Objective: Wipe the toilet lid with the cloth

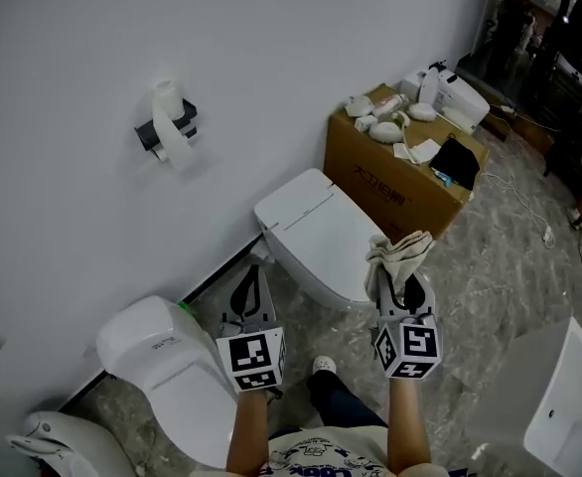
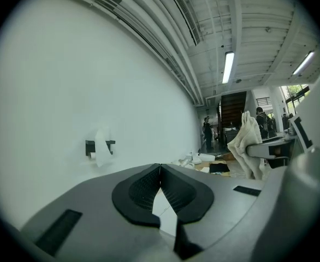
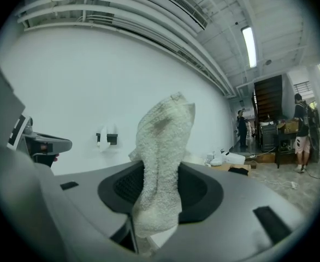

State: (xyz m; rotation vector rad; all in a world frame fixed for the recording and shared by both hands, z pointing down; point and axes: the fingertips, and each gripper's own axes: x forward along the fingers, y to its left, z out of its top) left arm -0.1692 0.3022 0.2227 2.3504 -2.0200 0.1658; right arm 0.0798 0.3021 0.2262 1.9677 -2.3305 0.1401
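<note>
The white toilet with its lid [image 1: 316,229] down stands against the wall at centre. A crumpled off-white cloth [image 1: 398,250] sticks up from my right gripper [image 1: 397,278], which is shut on it just above the lid's near right edge. In the right gripper view the cloth [image 3: 163,162] fills the gap between the jaws of the right gripper [image 3: 160,173]. My left gripper [image 1: 254,278] hangs left of the toilet over the floor, shut and holding nothing. In the left gripper view the left gripper [image 2: 160,169] has its jaws meeting at the tips, and the cloth [image 2: 247,145] shows to the right.
A cardboard box [image 1: 395,192] with white bottles and a black item on top stands behind the toilet on the right. A toilet-paper holder [image 1: 168,127] is on the wall. Another white fixture [image 1: 167,361] sits at lower left, and a white basin [image 1: 569,410] at lower right.
</note>
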